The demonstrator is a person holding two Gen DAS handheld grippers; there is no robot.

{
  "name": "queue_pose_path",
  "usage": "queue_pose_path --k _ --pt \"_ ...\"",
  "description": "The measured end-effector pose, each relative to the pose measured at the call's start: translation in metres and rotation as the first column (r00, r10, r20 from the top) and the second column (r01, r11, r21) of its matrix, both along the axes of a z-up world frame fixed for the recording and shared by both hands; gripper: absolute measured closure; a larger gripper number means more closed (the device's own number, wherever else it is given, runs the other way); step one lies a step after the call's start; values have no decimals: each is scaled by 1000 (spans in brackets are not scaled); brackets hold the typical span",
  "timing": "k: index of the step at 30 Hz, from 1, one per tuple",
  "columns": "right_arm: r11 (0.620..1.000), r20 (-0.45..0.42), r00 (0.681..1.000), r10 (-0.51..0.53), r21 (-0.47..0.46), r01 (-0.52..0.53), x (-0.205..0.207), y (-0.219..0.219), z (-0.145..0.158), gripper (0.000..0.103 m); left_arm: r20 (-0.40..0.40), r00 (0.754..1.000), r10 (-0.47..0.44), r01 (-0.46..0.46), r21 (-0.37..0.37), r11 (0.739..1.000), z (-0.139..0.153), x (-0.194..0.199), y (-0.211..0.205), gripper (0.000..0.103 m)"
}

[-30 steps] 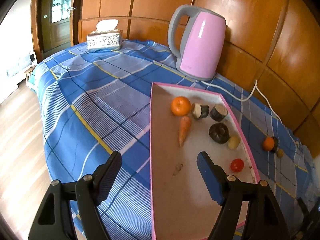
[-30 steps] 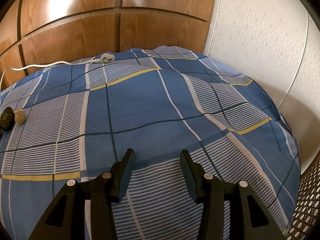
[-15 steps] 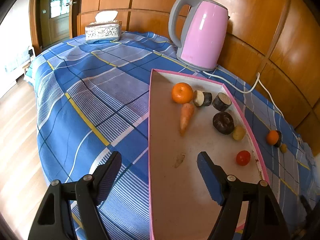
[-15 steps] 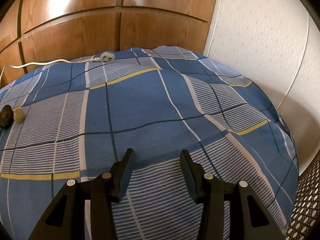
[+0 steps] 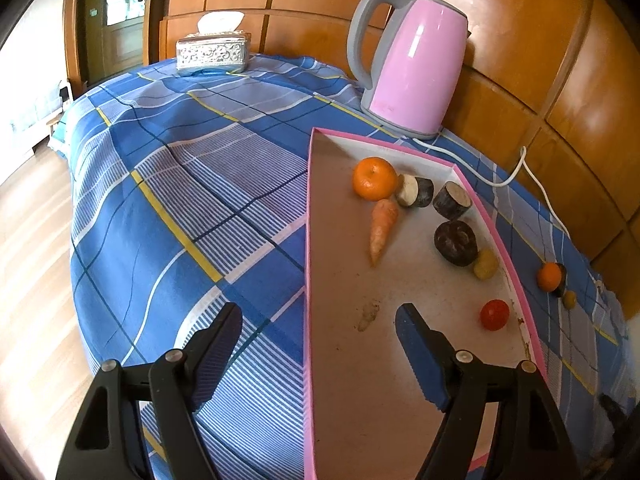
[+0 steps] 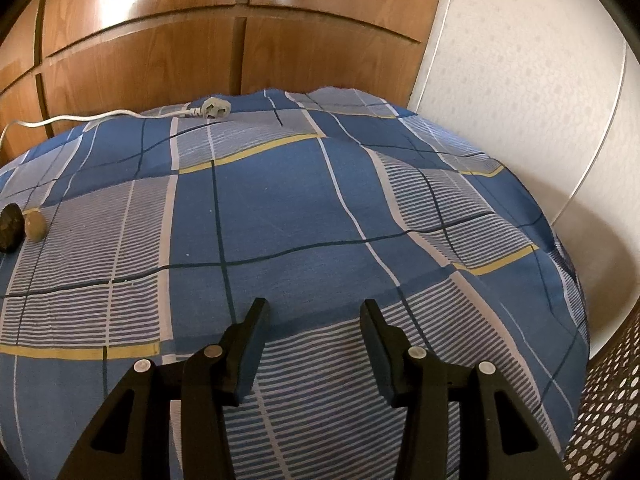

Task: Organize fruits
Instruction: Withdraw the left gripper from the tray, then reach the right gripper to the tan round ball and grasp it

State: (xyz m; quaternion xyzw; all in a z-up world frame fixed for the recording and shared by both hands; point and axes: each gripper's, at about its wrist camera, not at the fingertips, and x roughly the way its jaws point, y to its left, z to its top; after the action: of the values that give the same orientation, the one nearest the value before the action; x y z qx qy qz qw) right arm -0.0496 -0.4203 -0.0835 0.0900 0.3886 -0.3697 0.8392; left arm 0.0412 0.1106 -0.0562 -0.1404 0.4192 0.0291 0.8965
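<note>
A pink-rimmed white tray [image 5: 500, 232] lies on the blue checked cloth. In it are an orange [image 5: 375, 178], a carrot [image 5: 382, 229], three dark cut pieces [image 5: 456, 243], a small yellow fruit [image 5: 485, 264] and a red tomato [image 5: 495, 314]. A second orange [image 5: 549, 276] lies on the cloth right of the tray, beside a dark piece and a small yellowish one. My left gripper [image 5: 318, 320] hovers open over the tray's near left rim, holding nothing. My right gripper [image 6: 313, 314] stands open over bare cloth; a dark piece [image 6: 10, 227] and a small tan fruit [image 6: 35, 225] sit far left.
A pink kettle [image 5: 412, 64] stands behind the tray, its white cord [image 5: 532, 176] trailing right to a plug [image 6: 216, 109]. A silver tissue box [image 5: 214, 53] sits at the far corner. Wood panels back the table; a white wall and a perforated basket [image 6: 604, 412] are at right.
The left wrist view has shifted slightly, so the tray and kettle sit a little lower and nearer in frame. The right wrist view is nearly unchanged. Both grippers stay as wide as before.
</note>
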Motion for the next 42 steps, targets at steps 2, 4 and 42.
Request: queue_pose_path --k 2,4,42 --pt "999 7 1000 28 42 -28 3 -1 4 56 0 1000 2 -2 -3 1000 0 0 1 23" --pt "994 18 997 69 85 -71 8 3 7 56 -1 1000 1 -1 -4 1000 0 0 0 23" --pt "793 -18 800 600 143 -592 164 126 15 77 -31 999 8 -8 -2 1000 -9 2 0 22"
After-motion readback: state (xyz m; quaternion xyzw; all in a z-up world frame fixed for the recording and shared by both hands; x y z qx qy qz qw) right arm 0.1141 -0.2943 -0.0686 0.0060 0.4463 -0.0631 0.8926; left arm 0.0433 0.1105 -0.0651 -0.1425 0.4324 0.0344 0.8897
